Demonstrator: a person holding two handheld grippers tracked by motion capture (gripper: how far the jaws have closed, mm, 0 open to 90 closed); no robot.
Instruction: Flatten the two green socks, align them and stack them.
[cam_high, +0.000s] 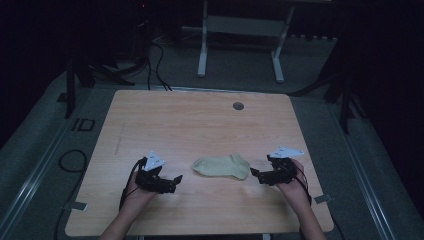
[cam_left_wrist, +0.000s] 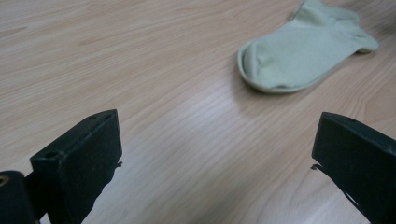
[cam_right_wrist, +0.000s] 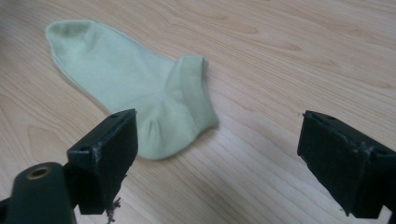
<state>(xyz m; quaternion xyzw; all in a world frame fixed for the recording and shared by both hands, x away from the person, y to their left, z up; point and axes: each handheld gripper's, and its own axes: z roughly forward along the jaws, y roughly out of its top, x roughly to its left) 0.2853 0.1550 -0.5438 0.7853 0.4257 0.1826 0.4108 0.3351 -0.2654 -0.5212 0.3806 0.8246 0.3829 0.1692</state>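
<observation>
A sock (cam_high: 222, 166) lay flat on the table (cam_high: 200, 120). The left gripper (cam_high: 176, 181) and right gripper (cam_high: 254, 174) flanked it, fingers spread wide, grasping nothing.

Pale green sock (cam_high: 222, 166), light wood-grain table (cam_high: 200, 125), black tongs (cam_high: 176, 178), grey floor (cam_high: 40, 150)
</observation>
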